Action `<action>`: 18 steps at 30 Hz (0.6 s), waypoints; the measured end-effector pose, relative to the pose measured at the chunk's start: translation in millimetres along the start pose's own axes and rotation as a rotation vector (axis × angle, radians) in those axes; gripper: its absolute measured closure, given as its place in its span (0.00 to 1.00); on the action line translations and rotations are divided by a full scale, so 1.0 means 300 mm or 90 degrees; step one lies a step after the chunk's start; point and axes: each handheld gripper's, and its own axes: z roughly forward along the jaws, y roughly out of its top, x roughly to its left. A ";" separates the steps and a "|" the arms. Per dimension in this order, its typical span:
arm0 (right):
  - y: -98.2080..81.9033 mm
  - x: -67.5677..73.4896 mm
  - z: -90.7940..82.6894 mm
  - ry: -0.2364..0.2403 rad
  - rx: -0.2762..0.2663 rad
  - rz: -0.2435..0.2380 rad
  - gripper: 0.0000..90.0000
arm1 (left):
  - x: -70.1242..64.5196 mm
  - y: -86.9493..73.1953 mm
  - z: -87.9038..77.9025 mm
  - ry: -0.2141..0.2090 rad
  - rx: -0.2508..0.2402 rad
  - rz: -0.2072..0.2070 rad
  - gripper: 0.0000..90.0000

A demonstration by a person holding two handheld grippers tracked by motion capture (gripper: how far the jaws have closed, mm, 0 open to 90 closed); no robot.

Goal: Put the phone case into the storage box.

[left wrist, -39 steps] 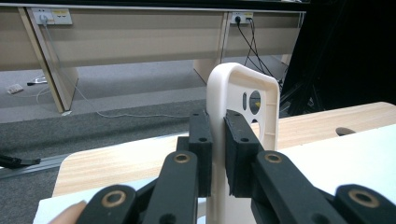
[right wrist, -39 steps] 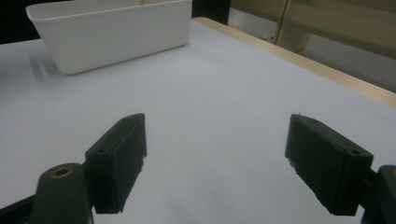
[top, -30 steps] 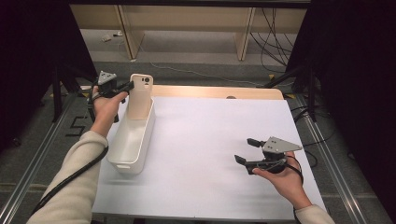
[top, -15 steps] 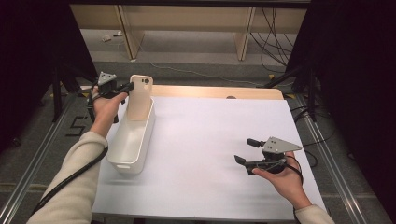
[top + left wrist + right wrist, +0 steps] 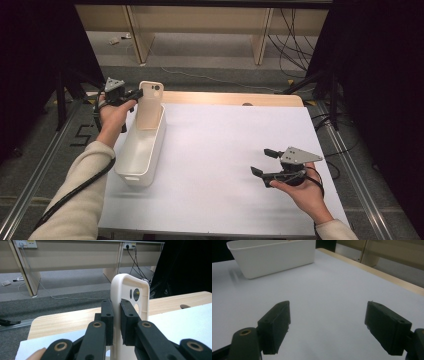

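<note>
A cream phone case (image 5: pixel 150 105) with a camera cutout stands upright over the far end of a long white bin (image 5: pixel 141 150). My left gripper (image 5: pixel 134 94) is shut on the case's edge. In the left gripper view the two black pads (image 5: pixel 108 315) press on either side of the phone case (image 5: pixel 132 293). My right gripper (image 5: pixel 265 161) hovers low over the white mat at the right front, jaws wide apart and empty. Its own view shows the right gripper (image 5: pixel 327 325) above bare mat, with the white bin (image 5: pixel 274 257) farther off.
A white mat (image 5: pixel 225 150) covers most of the wooden table (image 5: pixel 225 98). Beyond the table's far edge lie grey floor, cables (image 5: pixel 295 30) and wooden desk legs. Metal rails (image 5: pixel 40 165) run along both sides of the table.
</note>
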 end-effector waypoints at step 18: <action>0.000 0.001 0.002 0.001 0.002 0.000 0.24 | 0.000 -0.009 0.006 -0.002 0.006 -0.004 0.91</action>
